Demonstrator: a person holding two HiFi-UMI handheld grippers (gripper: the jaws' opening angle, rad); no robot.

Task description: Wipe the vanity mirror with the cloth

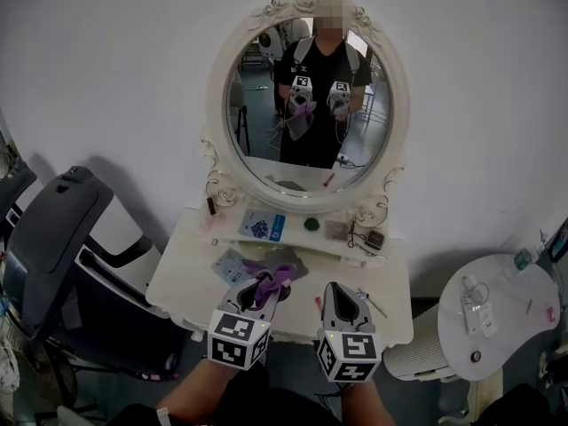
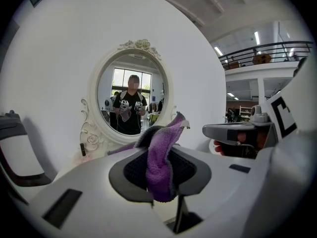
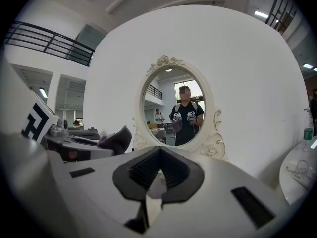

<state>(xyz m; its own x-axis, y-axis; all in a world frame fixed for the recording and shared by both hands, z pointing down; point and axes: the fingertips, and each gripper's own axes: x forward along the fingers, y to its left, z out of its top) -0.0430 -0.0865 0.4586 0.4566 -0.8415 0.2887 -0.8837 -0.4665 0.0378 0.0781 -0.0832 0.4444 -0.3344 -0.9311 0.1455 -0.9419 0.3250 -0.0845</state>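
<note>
The person is standing at a white vanity table [image 1: 182,278], facing the oval mirror [image 1: 266,145] in its ornate white frame. Both grippers are being held low over the table's front edge, side by side and apart from each other, well short of the glass.

The left gripper [image 1: 256,298] is clenching its jaws on the purple cloth [image 1: 273,278]. In the left gripper view the cloth [image 2: 161,155] is sitting pinched between the dark pads [image 2: 133,170] of the left gripper [image 2: 161,171], one end sticking up past the tips and the other hanging below them. It is not touching the mirror [image 2: 130,100], which is showing ahead and slightly left.

The right gripper [image 1: 346,307] is keeping its jaws pressed together with nothing between them. In its own view the pads [image 3: 141,168] of the right gripper [image 3: 159,157] are meeting at the tips, and the mirror [image 3: 173,108] is standing straight ahead.

The glass is reflecting the person in a black top, holding both grippers at chest height.

On the table's raised shelf [image 1: 297,243] a blue-and-white packet [image 1: 264,227] and a dark round thing [image 1: 311,224] are lying under the mirror. A card [image 1: 231,264] is lying on the tabletop just left of the cloth. A dark chair [image 1: 58,238] is standing to the left, and a round side table [image 1: 510,327] to the right.
</note>
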